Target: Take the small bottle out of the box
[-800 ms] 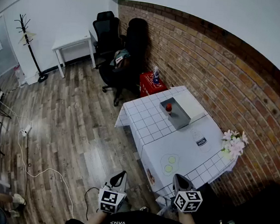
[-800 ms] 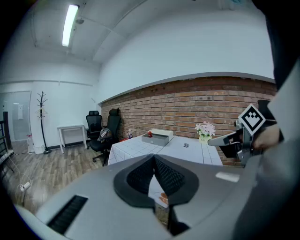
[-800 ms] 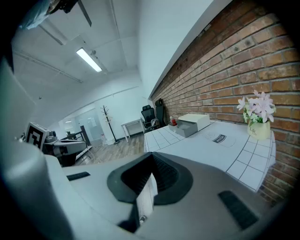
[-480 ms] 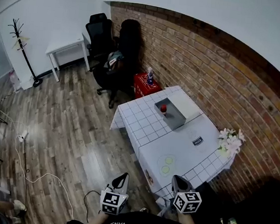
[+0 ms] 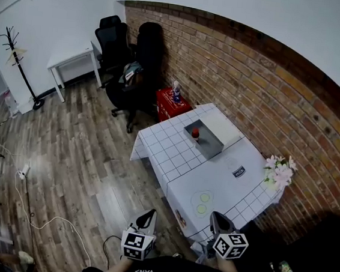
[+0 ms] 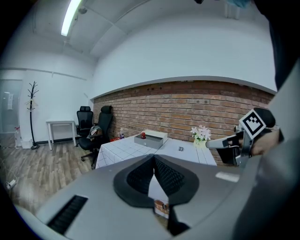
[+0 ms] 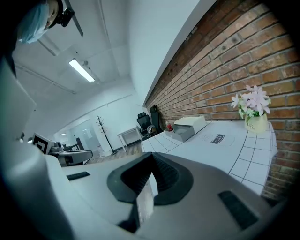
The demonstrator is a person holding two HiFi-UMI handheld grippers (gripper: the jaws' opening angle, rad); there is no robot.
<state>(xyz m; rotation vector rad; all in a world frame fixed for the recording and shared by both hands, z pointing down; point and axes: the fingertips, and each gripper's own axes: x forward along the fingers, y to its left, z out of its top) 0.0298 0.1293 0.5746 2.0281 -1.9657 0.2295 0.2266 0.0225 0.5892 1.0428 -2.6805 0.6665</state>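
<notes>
As it hangs now, left gripper (image 5: 148, 212): closed, empty
right gripper (image 5: 217, 216): closed, empty
bottle (image 5: 195, 132): could topple inside box (image 5: 212, 149) if shut jaws nudge it

The small bottle (image 5: 195, 133) stands inside the open box (image 5: 212, 149) — on the checked table (image 5: 225, 186).

The head camera looks steeply down from well back at the table (image 5: 225, 186). Cameras on the left gripper (image 6: 153, 157) and right gripper (image 7: 151, 155) sit low, facing roughly level along their jaws; all three share that table.
</notes>
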